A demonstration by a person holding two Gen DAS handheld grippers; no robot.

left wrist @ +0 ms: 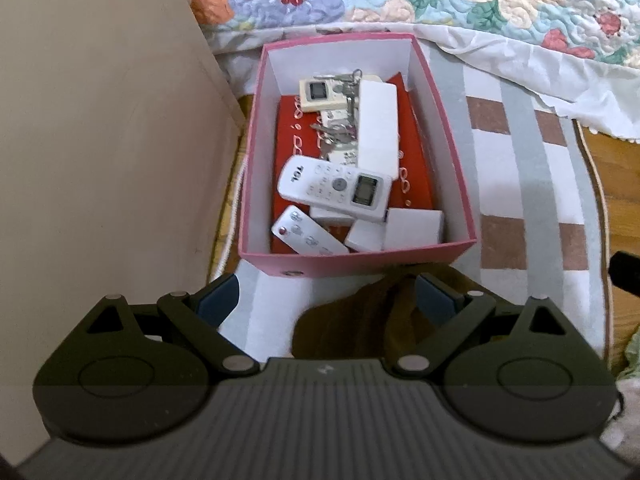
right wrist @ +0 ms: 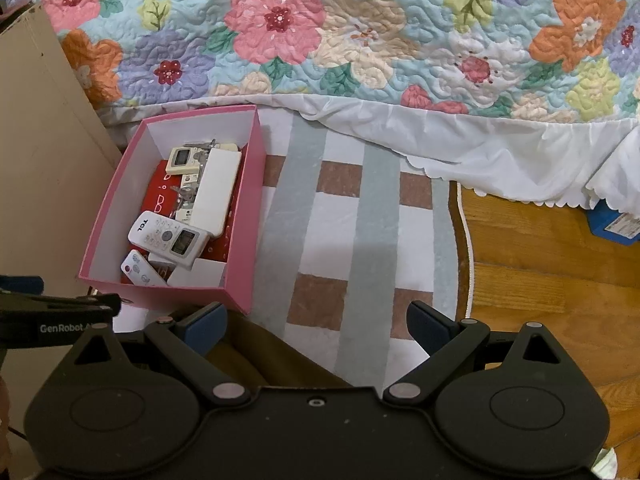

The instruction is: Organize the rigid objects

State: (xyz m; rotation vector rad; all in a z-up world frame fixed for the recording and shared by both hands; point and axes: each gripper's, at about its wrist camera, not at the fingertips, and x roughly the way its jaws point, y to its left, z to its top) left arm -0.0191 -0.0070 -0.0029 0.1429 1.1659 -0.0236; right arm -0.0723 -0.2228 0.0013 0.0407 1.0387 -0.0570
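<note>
A pink box [left wrist: 448, 128] stands on the rug beside the bed and also shows in the right wrist view [right wrist: 248, 216]. Inside lie a white TCL remote [left wrist: 334, 186] [right wrist: 168, 238], a small remote with a red button [left wrist: 306, 236], a cream remote with a screen [left wrist: 320, 94], a long white box [left wrist: 378, 128], keys [left wrist: 340, 120], small white boxes [left wrist: 414, 228] and a red packet [left wrist: 292, 124]. My left gripper [left wrist: 326, 300] is open and empty just in front of the box. My right gripper [right wrist: 316, 324] is open and empty over the rug, to the box's right.
A beige cabinet side [left wrist: 100, 120] rises left of the box. A floral quilt [right wrist: 360, 28] with white skirt hangs behind. The checked rug [right wrist: 360, 240] ends at wooden floor [right wrist: 540, 272]. Brown fabric [left wrist: 360, 328] lies under my left gripper. A blue item [right wrist: 612, 224] sits under the bed edge.
</note>
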